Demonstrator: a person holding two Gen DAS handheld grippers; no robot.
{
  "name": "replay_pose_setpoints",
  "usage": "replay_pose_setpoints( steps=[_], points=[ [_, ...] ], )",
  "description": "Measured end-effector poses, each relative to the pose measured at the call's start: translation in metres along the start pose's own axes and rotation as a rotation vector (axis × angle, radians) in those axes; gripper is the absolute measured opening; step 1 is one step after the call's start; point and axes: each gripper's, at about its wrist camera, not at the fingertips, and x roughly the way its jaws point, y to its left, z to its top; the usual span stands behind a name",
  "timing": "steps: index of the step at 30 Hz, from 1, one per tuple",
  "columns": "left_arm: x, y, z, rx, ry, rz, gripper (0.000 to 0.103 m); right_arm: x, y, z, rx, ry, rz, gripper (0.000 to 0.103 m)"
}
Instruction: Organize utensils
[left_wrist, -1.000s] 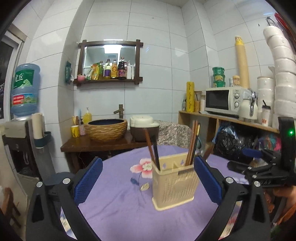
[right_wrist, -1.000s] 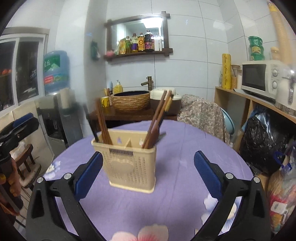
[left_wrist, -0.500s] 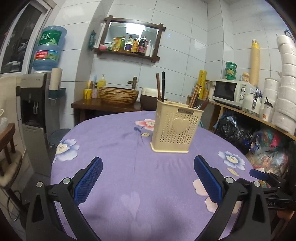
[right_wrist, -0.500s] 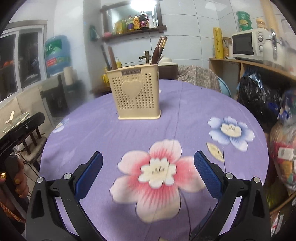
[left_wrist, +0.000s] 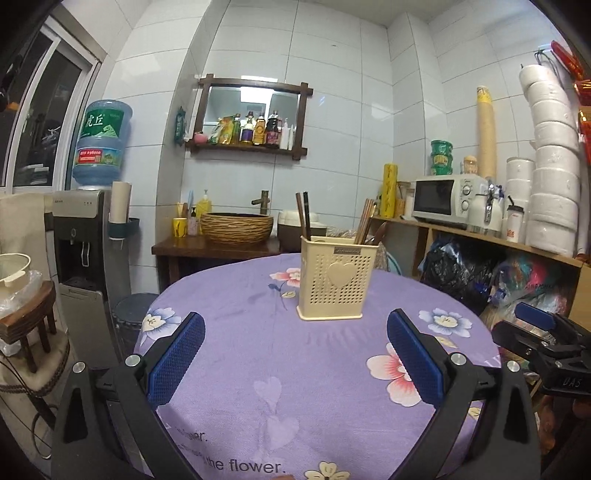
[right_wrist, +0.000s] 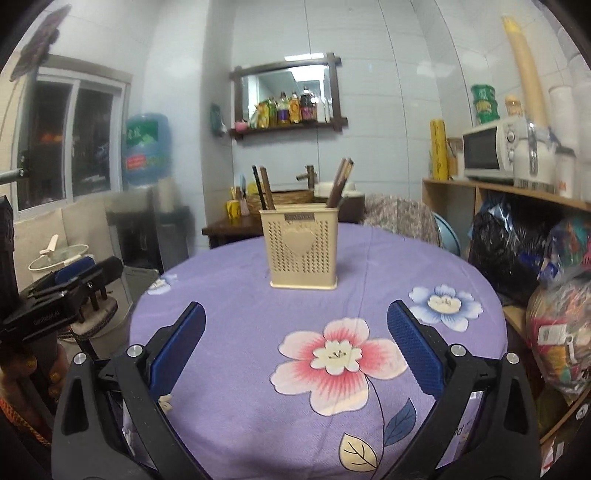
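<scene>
Both grippers, the left gripper (left_wrist: 295, 354) and the right gripper (right_wrist: 295, 350), are hanging with fingers spread and empty while the holder (left_wrist: 337, 277) is standing mid-surface with chopsticks (right_wrist: 340, 182) sorted inside, suggesting nothing is needing another grasp.

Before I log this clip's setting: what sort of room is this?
Most likely a small home kitchen or dining corner: a microwave on a wooden shelf, a water dispenser, and a utensil holder of chopsticks on a round table.

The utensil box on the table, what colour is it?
The utensil box is cream, with small holes and a raised heart; the right wrist view shows it best.
</scene>
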Motion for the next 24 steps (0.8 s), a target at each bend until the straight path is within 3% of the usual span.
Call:
replay_pose_setpoints(
  steps=[5,24],
  points=[
    [-0.006,-0.0103,-0.0016,0.055,-0.025,0.01,0.098,-0.005,0.0018,0.0,0.008,-0.009,0.016,0.097],
    [-0.0057,-0.0047,-0.0082,-0.003,0.001,0.002,0.098,-0.0035,-0.0017,-0.0066,0.025,0.007,-0.007,0.097]
  ],
)
